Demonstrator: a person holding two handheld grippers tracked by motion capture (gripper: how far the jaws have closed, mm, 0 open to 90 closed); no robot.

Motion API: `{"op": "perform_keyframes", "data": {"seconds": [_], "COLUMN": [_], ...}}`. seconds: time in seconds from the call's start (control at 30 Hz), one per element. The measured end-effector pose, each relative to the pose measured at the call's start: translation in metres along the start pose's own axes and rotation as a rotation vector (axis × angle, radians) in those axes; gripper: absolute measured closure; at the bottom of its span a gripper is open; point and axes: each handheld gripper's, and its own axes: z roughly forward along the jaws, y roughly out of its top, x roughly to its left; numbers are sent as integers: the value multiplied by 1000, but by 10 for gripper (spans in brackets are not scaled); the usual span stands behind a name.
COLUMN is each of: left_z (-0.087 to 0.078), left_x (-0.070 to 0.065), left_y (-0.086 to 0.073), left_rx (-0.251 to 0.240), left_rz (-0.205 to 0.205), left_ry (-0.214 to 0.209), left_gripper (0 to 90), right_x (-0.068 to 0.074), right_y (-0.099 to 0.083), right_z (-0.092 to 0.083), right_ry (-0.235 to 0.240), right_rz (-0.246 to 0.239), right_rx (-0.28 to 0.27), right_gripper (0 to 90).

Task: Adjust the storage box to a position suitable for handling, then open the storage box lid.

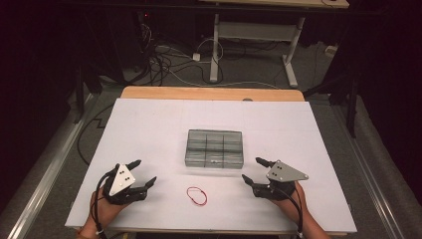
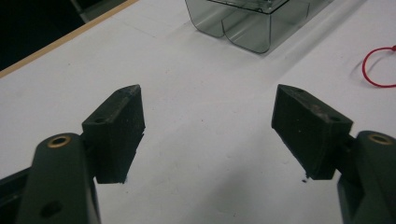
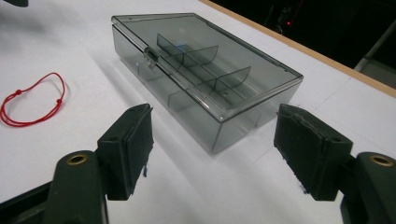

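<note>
Dark room; second table behind, cables on grey floor.

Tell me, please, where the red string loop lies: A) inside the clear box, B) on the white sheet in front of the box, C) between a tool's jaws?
B: the red string loop lies flat on the white sheet, nearer the person than the closed clear box.
</note>
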Motion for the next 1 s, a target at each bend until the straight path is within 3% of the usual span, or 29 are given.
{"op": "perform_keyframes", "data": {"seconds": [0.2,0.3,0.5,0.63,0.77,1.0], "left_z": [4,6,9,8,11,29], "left_x": [-2,-3,-2,1,0,-8], "left_y": [0,3,3,4,10,27], "left_rx": [16,16,21,9,23,56], "left_rz": [1,8,6,-50,-75,-84], "left_ry": [-15,-15,-39,-63,-71,-146], "left_gripper": [251,251,251,251,255,258], "right_x": [-3,-2,-1,-2,0,10], "right_y": [-1,-3,-4,-4,-5,-1], "right_z": [-1,-1,-2,0,1,12], "right_ry": [10,-9,-12,1,29,78], "right_rz": [2,0,-4,-10,-18,-46], "right_rx": [8,26,52,74,97,129], "right_gripper": [411,436,599,743,853,900]}}
